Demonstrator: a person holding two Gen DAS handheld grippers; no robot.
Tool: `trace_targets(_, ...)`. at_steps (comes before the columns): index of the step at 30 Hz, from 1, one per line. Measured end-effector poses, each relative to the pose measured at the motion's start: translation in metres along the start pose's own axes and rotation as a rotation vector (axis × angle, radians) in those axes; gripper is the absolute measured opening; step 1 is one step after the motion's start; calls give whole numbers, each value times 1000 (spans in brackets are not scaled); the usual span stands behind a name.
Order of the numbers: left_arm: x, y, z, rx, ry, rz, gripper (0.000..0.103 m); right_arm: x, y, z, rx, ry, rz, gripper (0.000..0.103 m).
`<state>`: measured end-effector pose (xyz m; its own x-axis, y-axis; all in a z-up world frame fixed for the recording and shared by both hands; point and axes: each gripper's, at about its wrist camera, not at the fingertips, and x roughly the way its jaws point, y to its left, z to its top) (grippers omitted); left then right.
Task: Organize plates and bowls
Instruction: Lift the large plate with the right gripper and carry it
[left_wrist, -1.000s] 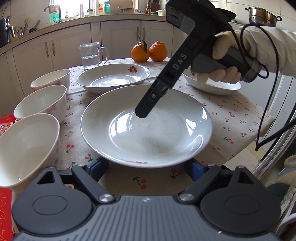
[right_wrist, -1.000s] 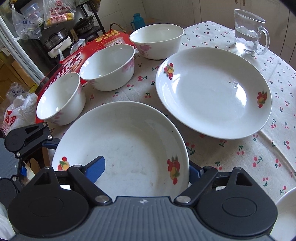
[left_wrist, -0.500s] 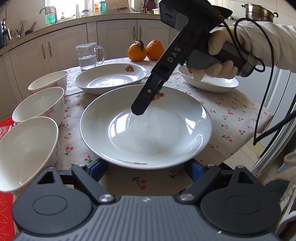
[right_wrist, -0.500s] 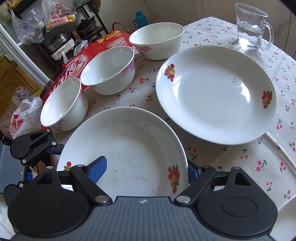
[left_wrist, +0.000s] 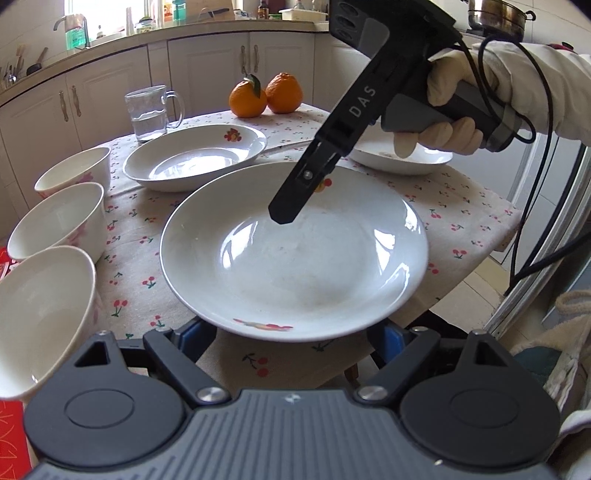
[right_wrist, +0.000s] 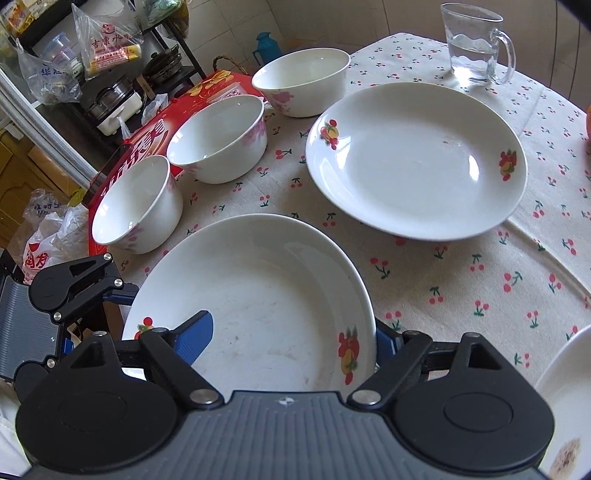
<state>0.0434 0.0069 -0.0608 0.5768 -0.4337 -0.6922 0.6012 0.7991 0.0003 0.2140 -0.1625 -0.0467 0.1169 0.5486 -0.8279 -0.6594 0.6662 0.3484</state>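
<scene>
Plainly the move ahead turns on the near plate (left_wrist: 295, 258), which lies on the cherry-print bench (right_wrist: 461, 288) at its near edge, straight ahead of both claws and closer to them than any other dish. The right claw (right_wrist: 291, 336) stands with its fingers well apart and straddles that plate's rim. One blue pad hangs over the plate's well and the other sits just outside the rim on the right, so neither presses on the china. The left claw (left_wrist: 290, 338) comes at the same plate from the opposite side, also spread wide, and both blue fingertips disappear beneath the near rim. I cannot tell whether they carry any of the plate's weight or whether it rests wholly on the cloth. Being round, the plate has no long axis. What matters is that its rim runs crosswise between the right claw's pads, so closing there would likely pinch the lip. The second plate (right_wrist: 413, 162) sits beyond it and apart from it, near the glass mug (right_wrist: 476, 44), and looks the natural place to stack. A third plate (left_wrist: 402, 158) lies off on the right claw's side. Three bowls (right_wrist: 218, 140) stand in a row along the bench's other edge, untouched. Both hands are about equally near, and nothing is stacked yet.
</scene>
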Motion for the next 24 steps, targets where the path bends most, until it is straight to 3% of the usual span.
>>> trace_targets(13,5,-10,38,100,-16,-72,87,-47,-17,-21,69,-89,-49,90)
trace_targets(24,37,-25,83,169,-29,-149,87,-93,-52,-39,129,-158,-130,90)
